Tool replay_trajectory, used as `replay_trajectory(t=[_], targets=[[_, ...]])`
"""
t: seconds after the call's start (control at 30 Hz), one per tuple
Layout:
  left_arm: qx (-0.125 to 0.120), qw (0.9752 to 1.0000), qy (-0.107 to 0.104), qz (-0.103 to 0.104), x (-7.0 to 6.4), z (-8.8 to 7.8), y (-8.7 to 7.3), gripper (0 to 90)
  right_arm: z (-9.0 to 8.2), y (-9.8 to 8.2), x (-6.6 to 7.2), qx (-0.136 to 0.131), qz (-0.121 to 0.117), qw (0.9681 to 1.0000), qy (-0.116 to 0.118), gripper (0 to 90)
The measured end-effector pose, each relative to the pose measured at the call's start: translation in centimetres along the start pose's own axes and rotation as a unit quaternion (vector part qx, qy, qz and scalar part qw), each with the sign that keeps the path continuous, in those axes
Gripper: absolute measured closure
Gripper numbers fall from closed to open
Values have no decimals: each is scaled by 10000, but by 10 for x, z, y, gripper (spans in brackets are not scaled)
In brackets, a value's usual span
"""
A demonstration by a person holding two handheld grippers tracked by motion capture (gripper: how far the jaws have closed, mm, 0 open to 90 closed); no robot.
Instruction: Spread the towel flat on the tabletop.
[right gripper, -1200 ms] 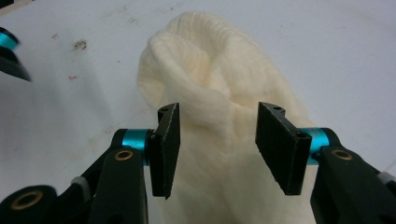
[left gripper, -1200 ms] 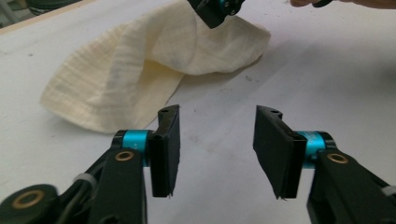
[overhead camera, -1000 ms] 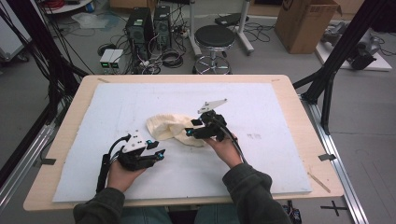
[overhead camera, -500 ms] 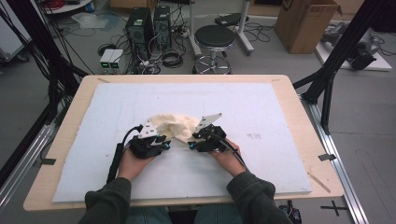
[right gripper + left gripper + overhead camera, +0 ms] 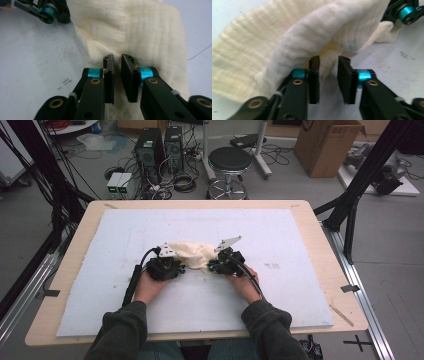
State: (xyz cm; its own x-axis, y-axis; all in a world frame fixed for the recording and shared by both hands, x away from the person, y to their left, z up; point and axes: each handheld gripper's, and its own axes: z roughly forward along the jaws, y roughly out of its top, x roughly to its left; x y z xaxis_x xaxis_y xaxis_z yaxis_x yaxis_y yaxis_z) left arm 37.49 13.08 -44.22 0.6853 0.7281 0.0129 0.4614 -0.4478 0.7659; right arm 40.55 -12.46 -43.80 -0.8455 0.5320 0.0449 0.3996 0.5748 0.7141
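A crumpled cream cloth [image 5: 192,254] lies mid-table on the white mat [image 5: 280,235]. My left gripper [image 5: 181,268] is at the cloth's left near edge. In the left gripper view its jaws have just been closing [image 5: 328,60]; a gap still shows, with a hanging fold of the cloth [image 5: 294,37] between the tips. My right gripper [image 5: 210,267] is at the cloth's right near edge. Its jaws [image 5: 117,58] have just been closing too, down to a narrow slit pinching the cloth [image 5: 140,30]. Each gripper view shows the other gripper [image 5: 405,11] [image 5: 47,11] at a far corner.
The white mat covers most of a wooden table [image 5: 322,227], with bare mat all around the cloth. Beyond the table's far edge stand a black stool [image 5: 229,160], computer towers [image 5: 160,145] with cables, and a cardboard box [image 5: 325,142].
The left hand has moved right and away from me up to the cloth. The right gripper has come down onto the cloth's right edge. The cloth is bunched narrower between them.
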Motion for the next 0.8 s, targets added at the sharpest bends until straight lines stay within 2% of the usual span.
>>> replay_trajectory(t=[0.1, 0.17, 0.23, 0.33, 0.4, 0.43, 0.47, 0.53, 0.8], targets=[[28, 10000, 77, 15, 1, -1, 0, 837, 0, 0, -2, -35, 36, 10000, 52, 879], [39, 10000, 0, -19, 4, -2, 0, 879, -2, 1, -2, -68, 30, 9999, 122, 886], [68, 10000, -7, 12, 4, -4, 0, 886, -4, 2, -1, -126, 21, 9998, 153, 888], [1, 9998, -185, 34, 3, -12, 1, 888, -10, 5, 2, -158, -45, 9997, 185, 889], [-51, 9995, -260, 186, 0, -21, 3, 888, -22, 9, 3, -302, -114, 9993, 197, 889], [-93, 9994, -253, 214, -1, -25, 4, 888, -22, 9, 3, -302, -114, 9993, 197, 889], [-158, 9992, -268, 256, -1, -33, 4, 888, -30, 11, 4, -354, -135, 9991, 174, 889], [-267, 9987, -294, 316, 0, -47, 3, 888, -37, 12, 3, -389, -138, 9990, 167, 889], [-499, 9970, -298, 514, 7, -93, -8, 888, -53, 13, 4, -453, -38, 9987, 208, 890]])
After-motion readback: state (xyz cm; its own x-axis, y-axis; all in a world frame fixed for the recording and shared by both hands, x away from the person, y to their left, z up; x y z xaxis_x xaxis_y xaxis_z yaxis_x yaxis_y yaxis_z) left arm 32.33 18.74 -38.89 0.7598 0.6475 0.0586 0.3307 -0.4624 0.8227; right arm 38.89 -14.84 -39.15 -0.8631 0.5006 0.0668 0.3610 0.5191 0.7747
